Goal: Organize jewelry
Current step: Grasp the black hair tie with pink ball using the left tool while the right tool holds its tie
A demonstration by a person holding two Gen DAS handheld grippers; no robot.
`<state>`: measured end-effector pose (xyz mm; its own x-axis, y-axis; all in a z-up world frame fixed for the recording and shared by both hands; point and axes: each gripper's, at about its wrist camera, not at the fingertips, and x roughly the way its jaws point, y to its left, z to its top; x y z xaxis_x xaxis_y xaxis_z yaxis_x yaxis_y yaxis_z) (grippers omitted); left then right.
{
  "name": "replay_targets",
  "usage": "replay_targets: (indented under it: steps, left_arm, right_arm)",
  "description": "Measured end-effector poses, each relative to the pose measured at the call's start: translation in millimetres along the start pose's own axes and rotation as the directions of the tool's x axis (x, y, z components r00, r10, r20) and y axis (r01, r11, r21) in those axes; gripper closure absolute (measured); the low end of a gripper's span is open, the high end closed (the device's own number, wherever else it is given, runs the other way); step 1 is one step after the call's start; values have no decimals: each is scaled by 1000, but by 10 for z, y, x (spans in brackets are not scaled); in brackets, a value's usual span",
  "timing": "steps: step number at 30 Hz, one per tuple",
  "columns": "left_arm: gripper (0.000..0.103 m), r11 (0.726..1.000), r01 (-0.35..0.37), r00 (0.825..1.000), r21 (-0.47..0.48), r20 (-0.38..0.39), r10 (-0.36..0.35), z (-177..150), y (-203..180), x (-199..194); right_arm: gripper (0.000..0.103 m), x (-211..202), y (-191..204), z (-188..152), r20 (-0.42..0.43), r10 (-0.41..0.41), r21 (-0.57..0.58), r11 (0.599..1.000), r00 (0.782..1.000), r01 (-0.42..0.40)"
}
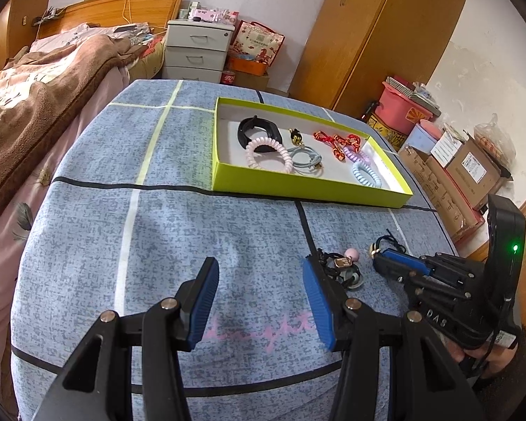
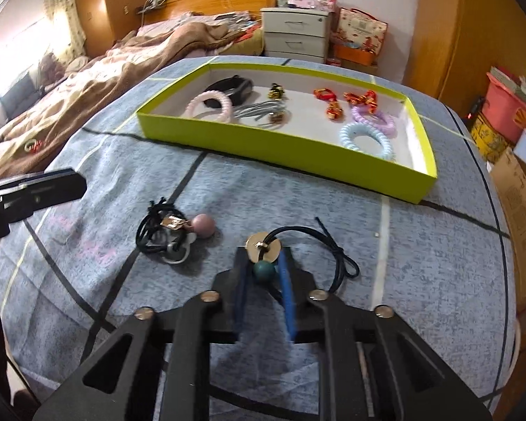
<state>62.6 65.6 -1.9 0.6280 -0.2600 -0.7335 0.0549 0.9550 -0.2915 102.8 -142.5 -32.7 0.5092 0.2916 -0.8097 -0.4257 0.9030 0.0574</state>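
Observation:
A lime-green box (image 1: 298, 189) (image 2: 298, 151) on the blue tablecloth holds a black band (image 1: 259, 129), coil hair ties, grey ties and red knots. My right gripper (image 2: 263, 263) is shut on a black cord hair tie with a green bead (image 2: 264, 272) and gold disc (image 2: 263, 245), low over the cloth; it also shows in the left wrist view (image 1: 385, 263). A tangle of black ties with a pink bead (image 2: 173, 235) (image 1: 343, 266) lies just left of it. My left gripper (image 1: 259, 280) is open and empty, its right finger beside that tangle.
A bed with a brown blanket (image 1: 35, 105) runs along the left. A white drawer unit (image 1: 196, 52), a wooden wardrobe (image 1: 378, 35) and cardboard boxes (image 1: 466, 168) stand behind and to the right of the table.

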Motion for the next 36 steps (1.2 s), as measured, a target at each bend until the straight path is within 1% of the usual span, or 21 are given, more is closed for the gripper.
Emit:
replay_targets:
  steps: [4,8,11,18,20,24,28,33,36]
  left_arm:
    - [51,1000,9,1000,14,-11,-9,-5,-80,37]
    - [51,999,23,999,42,-24,-22,-8,-211,86]
    - [51,996,44,998,77,-46,-41,-11,-336,154]
    - [51,988,63,994,142,-94,-50,-21,-652,361]
    - [48,986,66,992,154,-114,-48,-23,-707,432]
    - [48,984,9,993,178,-119,12,-45,-787,533]
    - [48,980,-16,994,197,-105,37,-42,-827,566]
    - [48,965,-78,991,251,-84,102,-73,-914,604]
    - [50,960,-95,990,265,-78,120,-78,-929,608]
  right_arm:
    - [89,-29,-28,-17,9,5,8,1000,1000,-5]
    - [89,-104,-102,-25,38,12,39,999,999,-13]
    - [89,-181,-171,-36,58,12,58,998,998,-16]
    - [89,-292,-273,-85,80,11,78,997,997,-17]
    - [89,-315,-307,-95,86,10,85,996,996,-18]
    - [89,-352,-362,-111,95,18,92,995,995,-27]
    - [89,-376,-390,-120,101,26,93,995,995,-36]
    - [89,-384,-397,-119,108,40,102,993,993,-51]
    - [89,-393,-406,-117,114,45,104,993,992,-57]
